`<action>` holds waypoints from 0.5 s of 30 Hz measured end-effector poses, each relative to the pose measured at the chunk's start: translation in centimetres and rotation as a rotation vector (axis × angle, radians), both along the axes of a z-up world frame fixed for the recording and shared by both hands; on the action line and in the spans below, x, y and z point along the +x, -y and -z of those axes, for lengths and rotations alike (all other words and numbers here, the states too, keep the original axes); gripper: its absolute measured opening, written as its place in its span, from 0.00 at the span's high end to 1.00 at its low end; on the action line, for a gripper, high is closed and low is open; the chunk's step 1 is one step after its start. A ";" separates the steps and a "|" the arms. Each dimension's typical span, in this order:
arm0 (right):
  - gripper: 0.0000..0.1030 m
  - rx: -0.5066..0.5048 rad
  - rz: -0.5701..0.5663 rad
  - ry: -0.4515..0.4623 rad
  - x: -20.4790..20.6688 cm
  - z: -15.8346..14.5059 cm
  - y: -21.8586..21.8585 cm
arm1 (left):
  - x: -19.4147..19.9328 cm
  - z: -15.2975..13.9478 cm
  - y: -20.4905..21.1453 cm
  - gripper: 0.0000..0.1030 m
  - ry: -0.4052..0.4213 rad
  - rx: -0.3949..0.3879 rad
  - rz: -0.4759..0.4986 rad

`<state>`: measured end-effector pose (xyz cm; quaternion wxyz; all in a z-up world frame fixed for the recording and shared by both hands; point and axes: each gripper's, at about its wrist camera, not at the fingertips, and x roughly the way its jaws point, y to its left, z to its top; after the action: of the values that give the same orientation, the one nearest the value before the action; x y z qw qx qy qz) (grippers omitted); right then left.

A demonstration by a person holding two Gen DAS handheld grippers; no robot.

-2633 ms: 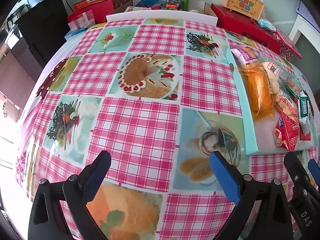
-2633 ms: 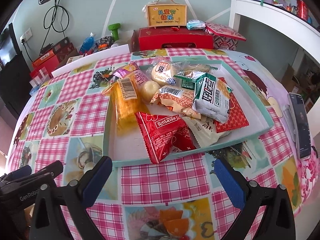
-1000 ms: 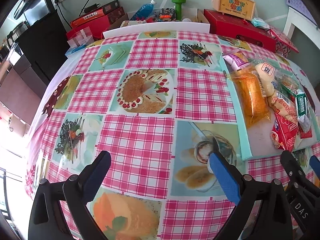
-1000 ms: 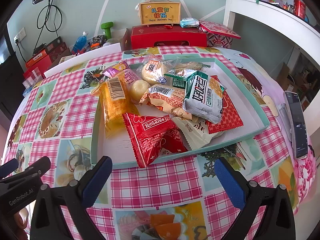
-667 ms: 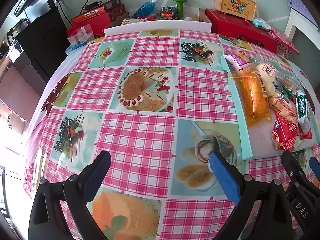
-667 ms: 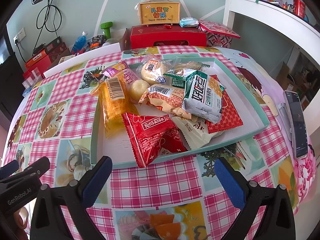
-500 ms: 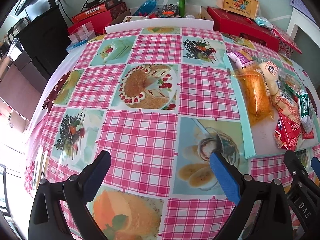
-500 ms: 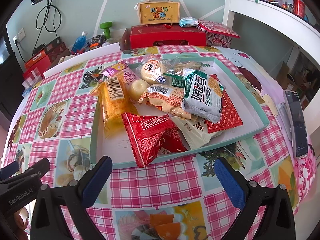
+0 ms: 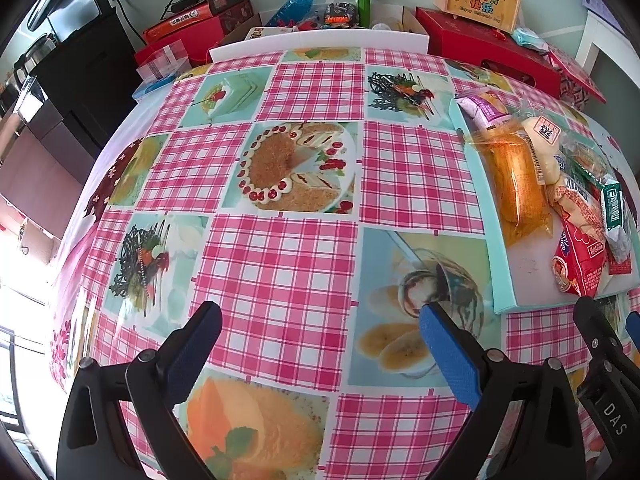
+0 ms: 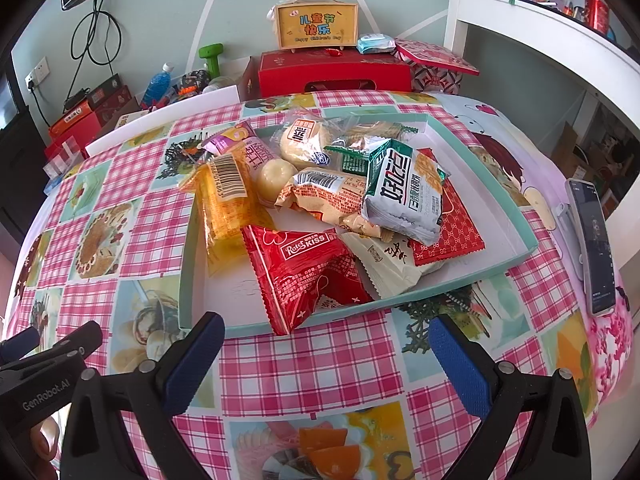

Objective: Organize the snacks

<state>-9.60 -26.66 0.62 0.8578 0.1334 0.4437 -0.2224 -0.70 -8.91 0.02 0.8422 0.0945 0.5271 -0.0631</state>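
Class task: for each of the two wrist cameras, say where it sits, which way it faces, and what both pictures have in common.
Left wrist: on the open left gripper, facing bare checked tablecloth; tray at right edge.
Right wrist: on the open right gripper, facing the snack tray; left gripper in its lower-left corner.
Shared: tray, red Kiss packet, yellow gift box.

white snack packet [image 10: 384, 262] half buried, phone [image 10: 594, 240] screen unreadable
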 end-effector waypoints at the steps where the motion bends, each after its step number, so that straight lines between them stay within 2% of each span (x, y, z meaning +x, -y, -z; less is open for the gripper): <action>1: 0.00 0.000 0.000 0.000 0.0 0.0 0.0 | 0.0 0.0 0.0 0.04 0.000 0.000 0.000; 15: 0.00 0.000 -0.001 0.000 0.0 0.0 0.0 | 0.0 0.1 -0.1 0.04 -0.002 0.004 -0.010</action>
<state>-9.58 -26.68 0.61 0.8578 0.1335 0.4439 -0.2221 -0.66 -8.84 -0.07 0.8418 0.0933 0.5284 -0.0581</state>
